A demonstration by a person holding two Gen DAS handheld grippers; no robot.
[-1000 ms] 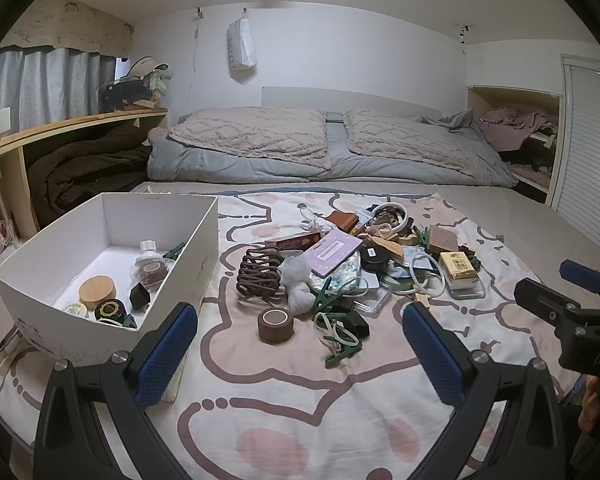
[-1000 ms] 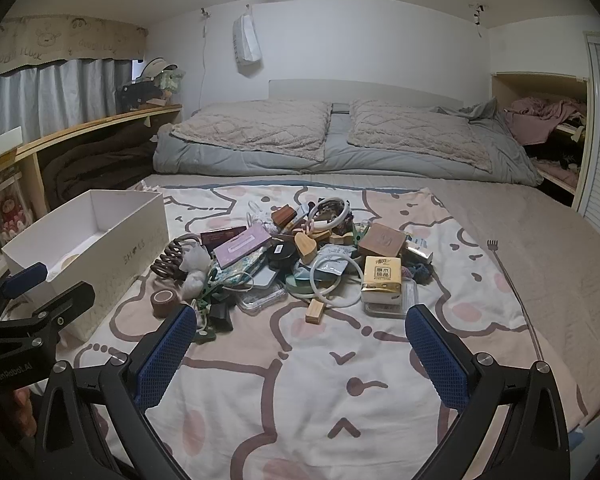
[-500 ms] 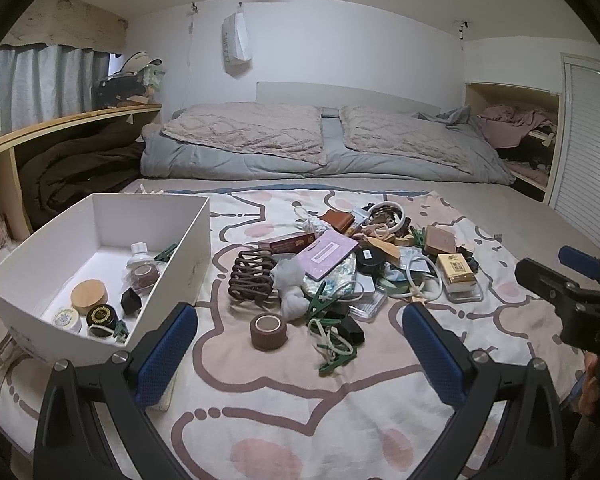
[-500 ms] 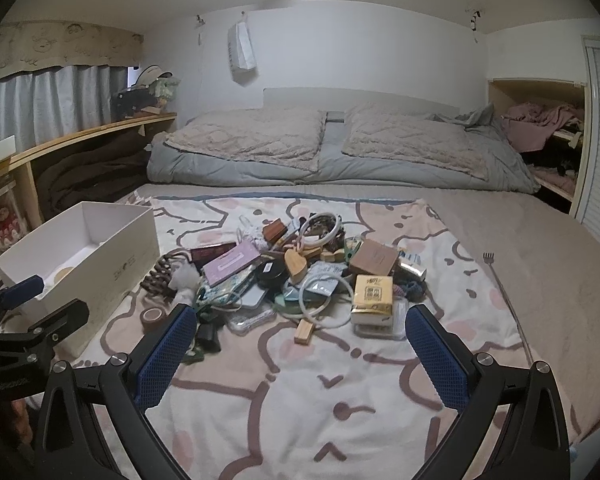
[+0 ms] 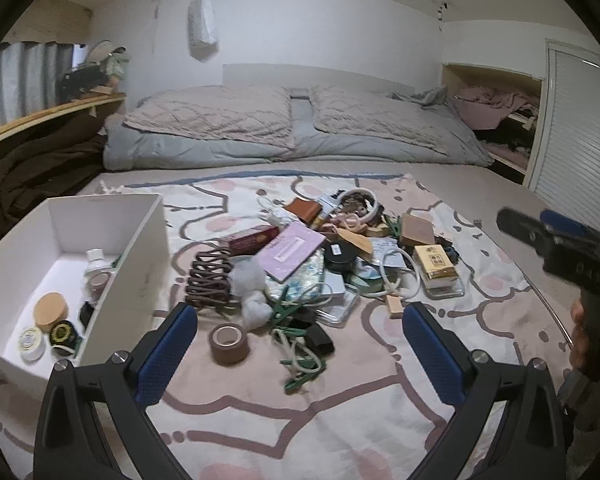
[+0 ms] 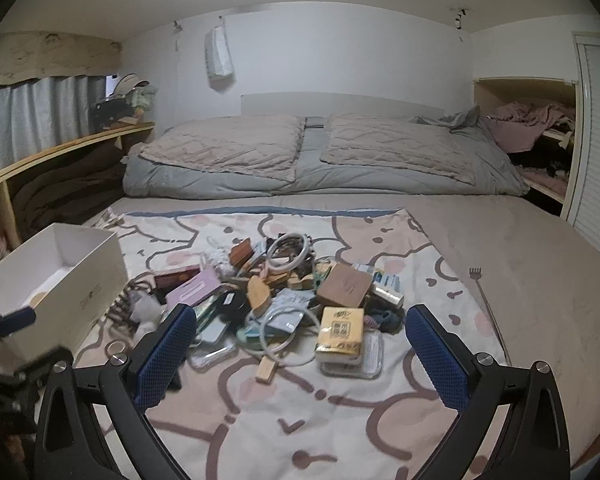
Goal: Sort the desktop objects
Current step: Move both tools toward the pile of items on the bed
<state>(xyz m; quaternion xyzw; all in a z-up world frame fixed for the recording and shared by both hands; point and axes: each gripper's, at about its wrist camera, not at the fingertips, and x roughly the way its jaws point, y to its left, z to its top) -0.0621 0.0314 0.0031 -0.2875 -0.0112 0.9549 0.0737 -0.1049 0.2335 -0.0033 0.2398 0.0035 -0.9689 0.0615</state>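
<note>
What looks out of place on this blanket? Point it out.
A long thin metal fork-tipped rod lies alone on the blanket's right edge, apart from the heaped pile. Everything else is jumbled, nothing visibly spilled or broken.

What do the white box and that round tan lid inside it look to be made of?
The white box looks like matte cardboard: thin, flat walls with crisp folded corners. The round tan lid seems to be wood or bamboo, pale brown and dull, though the grain is too small to confirm.

The right hand-held gripper (image 6: 300, 354) hangs wide open and empty above a patterned blanket (image 6: 340, 412) on the bed. Ahead lies a heap of small objects (image 6: 284, 300), a yellow packet (image 6: 340, 334) nearest. A white box (image 6: 80, 280) stands left of it.
</note>
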